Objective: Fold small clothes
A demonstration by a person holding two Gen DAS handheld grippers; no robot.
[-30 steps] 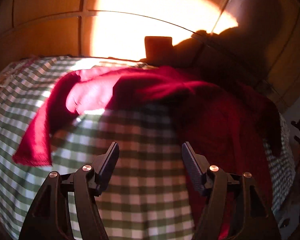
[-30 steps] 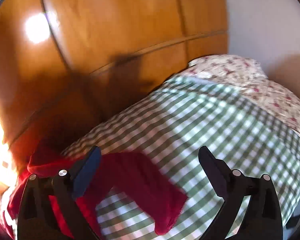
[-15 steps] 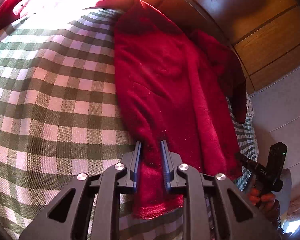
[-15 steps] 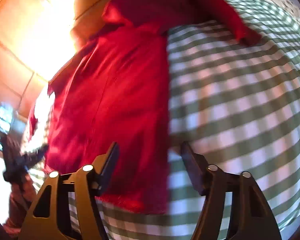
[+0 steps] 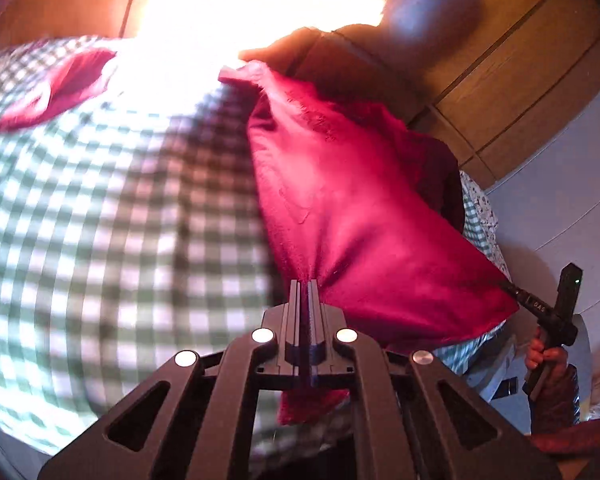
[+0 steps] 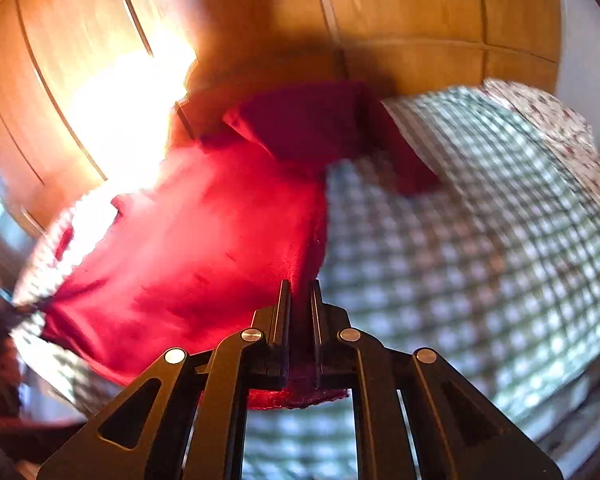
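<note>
Left wrist view: the left tool [image 5: 304,286], having just closed, pinches the red garment's [image 5: 352,216] near edge over the blurred checked bed cover [image 5: 112,216]; glare hides its far end. Right wrist view: the right tool [image 6: 300,290] has likewise just closed and clamps the garment's opposite corner; everything is motion-blurred.

The left claw [image 5: 304,284] has just been closing and now pinches the near edge of a red garment [image 5: 340,208], a strip of the cloth hanging below its fingers. The fabric stretches from that grip across to the right claw [image 5: 514,294], which clamps the other near corner, a hand [image 5: 546,358] wrapped around its handle. The garment's far part drapes toward wooden panelling [image 5: 500,80], and a sleeve [image 5: 56,88] lies flat at the upper left. Under it spreads a bed with a green-and-white checked cover [image 5: 100,220], partly washed out by bright sunlight.
</note>
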